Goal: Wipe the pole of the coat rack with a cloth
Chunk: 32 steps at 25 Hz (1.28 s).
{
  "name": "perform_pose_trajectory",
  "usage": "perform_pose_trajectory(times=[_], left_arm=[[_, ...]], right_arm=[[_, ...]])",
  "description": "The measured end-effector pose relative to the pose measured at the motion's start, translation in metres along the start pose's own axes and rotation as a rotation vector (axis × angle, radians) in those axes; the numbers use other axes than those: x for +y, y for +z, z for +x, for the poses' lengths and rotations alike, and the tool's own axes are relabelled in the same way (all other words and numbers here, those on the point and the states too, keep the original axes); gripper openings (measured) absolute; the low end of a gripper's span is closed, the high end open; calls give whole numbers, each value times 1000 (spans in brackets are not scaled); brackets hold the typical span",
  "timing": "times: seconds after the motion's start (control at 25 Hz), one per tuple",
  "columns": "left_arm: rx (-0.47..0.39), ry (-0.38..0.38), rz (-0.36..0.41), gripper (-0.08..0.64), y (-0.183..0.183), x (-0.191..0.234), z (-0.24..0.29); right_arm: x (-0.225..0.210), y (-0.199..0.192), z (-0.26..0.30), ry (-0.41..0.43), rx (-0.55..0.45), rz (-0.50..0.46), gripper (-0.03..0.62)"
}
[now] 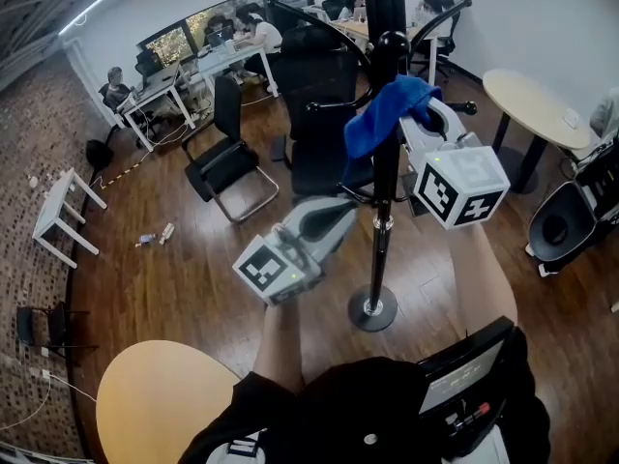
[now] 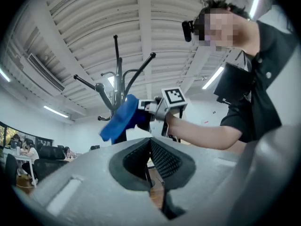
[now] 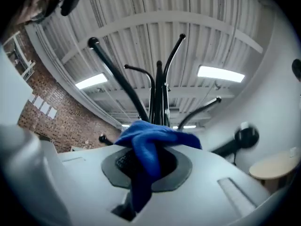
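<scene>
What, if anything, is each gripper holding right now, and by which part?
The right gripper is shut on the blue cloth, pinching a bunched fold; the rest spills out over its jaws. The left gripper is shut and holds nothing.

Close in the foreground, the left gripper [image 2: 150, 145] shows grey jaws with black ribbed pads that seem to meet, with nothing between them, though a narrow slit stays dark lower down. Beyond them, the right gripper [image 2: 142, 109], topped by its square-marker cube, holds a crumpled blue cloth [image 2: 119, 119] against the thin black metal coat rack [image 2: 116, 74], whose curved hooks fan out under a white ribbed ceiling [image 2: 141, 27].
</scene>
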State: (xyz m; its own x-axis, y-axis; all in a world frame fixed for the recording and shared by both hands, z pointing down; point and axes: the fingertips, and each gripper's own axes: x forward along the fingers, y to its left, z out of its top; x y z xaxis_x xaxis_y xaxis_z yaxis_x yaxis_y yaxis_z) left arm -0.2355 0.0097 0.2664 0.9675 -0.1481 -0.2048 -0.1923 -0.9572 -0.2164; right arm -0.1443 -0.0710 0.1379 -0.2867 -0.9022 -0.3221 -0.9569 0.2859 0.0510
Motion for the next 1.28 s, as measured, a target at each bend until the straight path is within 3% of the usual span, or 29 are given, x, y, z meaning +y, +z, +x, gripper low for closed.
perform_pose_trajectory(times=[0.2, 0.4, 0.52, 0.6, 0.68, 0.76, 0.84, 1.0, 1.12, 1.28], left_arm=[[26, 4, -27, 0, -13, 1, 2], [50, 8, -44, 0, -31, -1, 2], [39, 15, -51, 0, -26, 3, 7], [43, 9, -46, 0, -27, 0, 9], [44, 11, -41, 0, -28, 0, 4], [35, 20, -37, 0, -25, 3, -2], [24, 26, -34, 0, -21, 7, -5], [32, 30, -27, 0, -19, 9, -6], [34, 34, -18, 0, -18, 7, -7], [20, 33, -4, 0, -8, 4, -7]], right_arm=[[-11, -105, -26, -34, 158, 77, 31], [10, -274, -84, 0, 540, 186, 29], [33, -312, -105, 31, 625, 238, 29], [41, -304, -117, 67, 637, 380, 29], [62, -291, -127, 158, 652, 517, 29], [77, -284, -128, 220, 662, 550, 29], [70, -293, -119, 169, 665, 494, 29], [24, -297, -92, -38, 602, 362, 29], [14, -227, -65, -18, 436, 279, 29], [12, -87, -25, 28, 167, 182, 29]])
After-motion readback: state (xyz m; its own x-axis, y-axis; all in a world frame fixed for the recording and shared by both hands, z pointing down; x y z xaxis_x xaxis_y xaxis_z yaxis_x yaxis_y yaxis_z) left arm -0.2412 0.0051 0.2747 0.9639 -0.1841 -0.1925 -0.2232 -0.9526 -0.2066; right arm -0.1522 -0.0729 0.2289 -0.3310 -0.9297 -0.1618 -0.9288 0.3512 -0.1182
